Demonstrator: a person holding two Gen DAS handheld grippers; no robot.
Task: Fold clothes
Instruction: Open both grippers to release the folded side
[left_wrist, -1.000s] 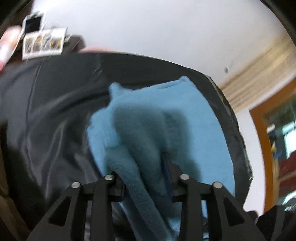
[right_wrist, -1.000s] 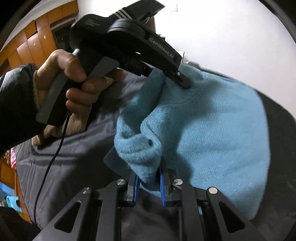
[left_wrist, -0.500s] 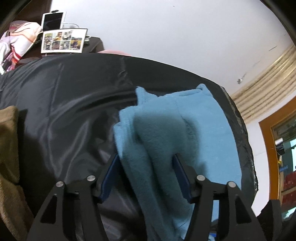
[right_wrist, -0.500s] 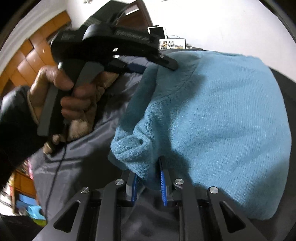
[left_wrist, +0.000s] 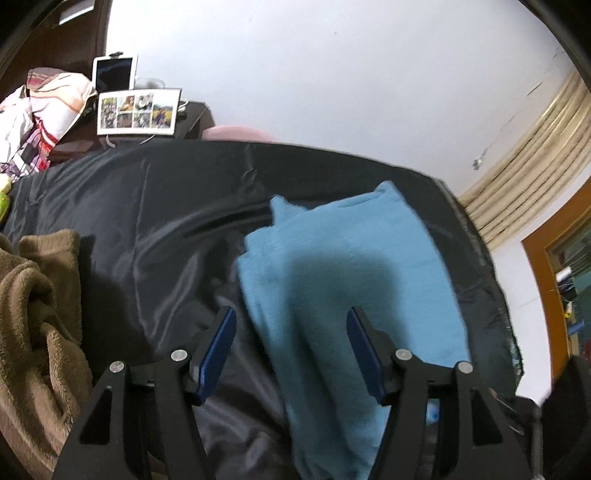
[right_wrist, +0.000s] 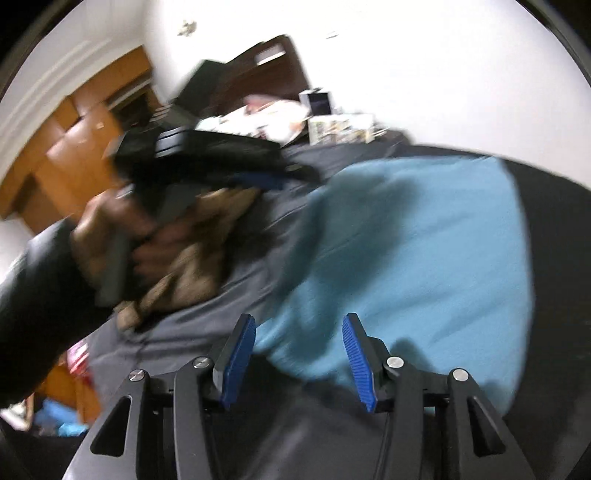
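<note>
The blue sweater (left_wrist: 354, 266) lay folded on the black sheet (left_wrist: 155, 206) covering the bed, toward its right edge in the left wrist view. The left tool (left_wrist: 290, 332) stood wide above it, blue pads clear of the fabric. The right tool (right_wrist: 299, 339) was opening, its pads apart over the sweater's near edge, gripping nothing. A brown fleece garment (left_wrist: 33, 314) lay bunched just left of the sweater.
</note>
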